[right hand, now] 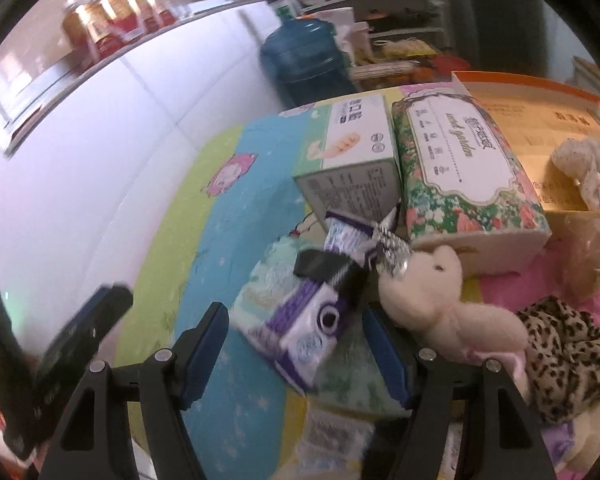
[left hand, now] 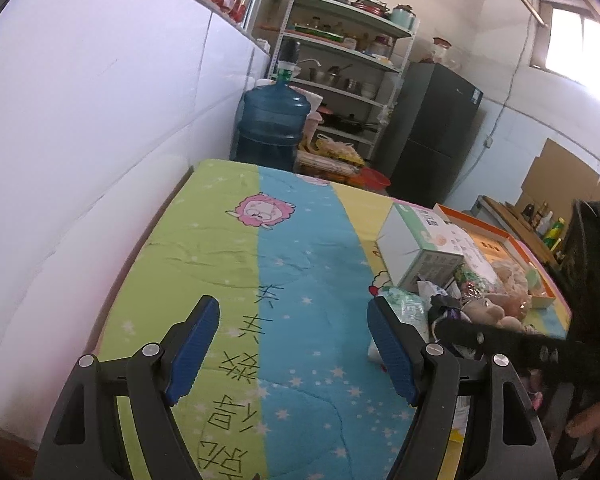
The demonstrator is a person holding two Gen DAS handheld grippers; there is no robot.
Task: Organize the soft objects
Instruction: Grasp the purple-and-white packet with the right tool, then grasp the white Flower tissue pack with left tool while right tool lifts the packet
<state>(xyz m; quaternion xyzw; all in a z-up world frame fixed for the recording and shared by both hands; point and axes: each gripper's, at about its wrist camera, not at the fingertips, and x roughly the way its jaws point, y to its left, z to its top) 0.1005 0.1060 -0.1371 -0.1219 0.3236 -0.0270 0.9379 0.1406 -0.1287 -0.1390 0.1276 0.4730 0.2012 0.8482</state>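
On the quilt, at 12 o'clock of my right gripper: one purple-and-white pack, lying on a pale green pack. I am holding the right jaws wide apart, gripping nothing, with the pack lying between and just ahead of them. Its long axis is running from 5 to 11 o'clock, dark end pointing to 1. I judge I should be rotating the wrist to close across its short side. A plush pig is lying just beside the right finger; I am minding not to pinch it. My left gripper is hovering agape, empty, over bare quilt. An orange tray is waiting at 1 o'clock.
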